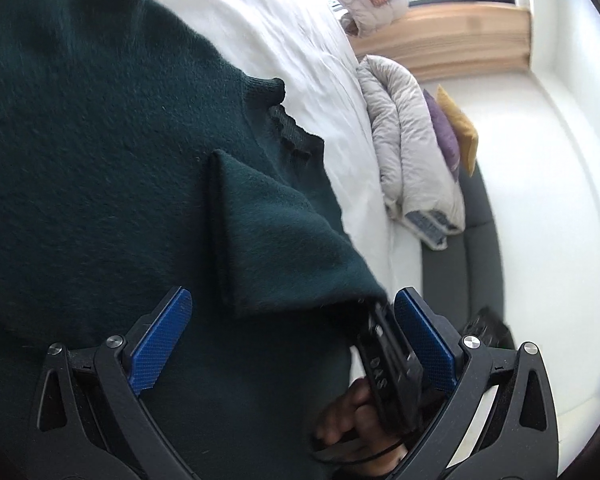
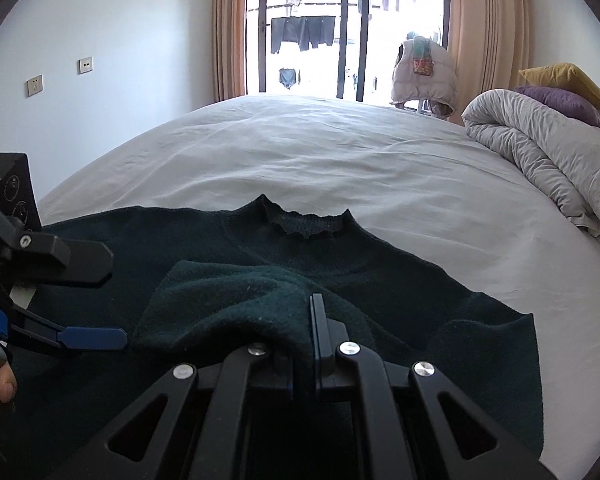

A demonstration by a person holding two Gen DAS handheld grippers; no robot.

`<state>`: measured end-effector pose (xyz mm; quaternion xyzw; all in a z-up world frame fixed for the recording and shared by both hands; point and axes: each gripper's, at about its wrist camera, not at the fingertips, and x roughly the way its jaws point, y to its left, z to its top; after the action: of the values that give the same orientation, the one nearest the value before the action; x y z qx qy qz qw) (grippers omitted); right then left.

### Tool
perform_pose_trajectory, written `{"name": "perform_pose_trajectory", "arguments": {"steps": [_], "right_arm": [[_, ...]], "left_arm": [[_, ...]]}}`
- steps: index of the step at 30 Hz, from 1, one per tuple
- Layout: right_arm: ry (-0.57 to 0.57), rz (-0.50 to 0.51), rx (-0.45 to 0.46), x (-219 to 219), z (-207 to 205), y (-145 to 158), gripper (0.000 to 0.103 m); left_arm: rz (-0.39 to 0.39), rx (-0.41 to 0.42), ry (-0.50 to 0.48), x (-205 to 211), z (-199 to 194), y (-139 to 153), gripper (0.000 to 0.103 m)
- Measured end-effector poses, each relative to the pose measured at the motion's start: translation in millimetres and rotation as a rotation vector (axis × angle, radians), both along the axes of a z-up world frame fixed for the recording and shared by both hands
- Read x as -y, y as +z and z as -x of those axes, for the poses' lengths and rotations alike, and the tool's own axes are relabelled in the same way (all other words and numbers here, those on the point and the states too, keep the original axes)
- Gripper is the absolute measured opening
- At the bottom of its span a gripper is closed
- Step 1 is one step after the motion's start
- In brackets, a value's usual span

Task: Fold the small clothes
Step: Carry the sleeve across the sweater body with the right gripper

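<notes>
We have a dark green knit sweater (image 2: 340, 256) lying flat on the white bed sheet (image 2: 300, 152) near the bed's close edge, its ribbed collar (image 2: 306, 224) pointing toward the far edge and the balcony door (image 2: 352, 28). One sleeve (image 2: 236, 296) is drawn in over the chest, and our right gripper (image 2: 314, 320) has its jaws pressed together on that sleeve's cuff end. Our left gripper (image 1: 292, 336) hovers over the body of the garment with its blue pads (image 1: 162, 344) spread wide and nothing between them. We judge the knit soft, limp and fairly light, with a fuzzy surface that should not slip from the pads; it will sag and drag rather than hold a crease, so we would take hold at the firmer ribbed edges, the cuff, hem or shoulder seam, and pinch both layers. A rolled grey duvet (image 2: 540, 152) and purple (image 2: 560, 104) and yellow (image 2: 560, 76) cushions lie well apart at the bed's right edge.
</notes>
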<state>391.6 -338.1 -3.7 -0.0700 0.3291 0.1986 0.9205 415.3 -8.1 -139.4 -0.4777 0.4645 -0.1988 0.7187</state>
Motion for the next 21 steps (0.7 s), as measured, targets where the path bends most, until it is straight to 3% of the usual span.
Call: {"name": "perform_pose_trajectory", "arguments": {"steps": [14,21], "right_arm": [[-0.002,-0.114,0.003,6.9,-3.1,32.7,0.007],[0.017,-0.147,0.018,9.1,0.1,54.8,0.007]], "left_arm": [[0.130,-0.046,0.039,20.7,2.0,-1.4,0.103],[0.216,-0.014,0.079,38.0,-7.8,-5.2,0.103]]}}
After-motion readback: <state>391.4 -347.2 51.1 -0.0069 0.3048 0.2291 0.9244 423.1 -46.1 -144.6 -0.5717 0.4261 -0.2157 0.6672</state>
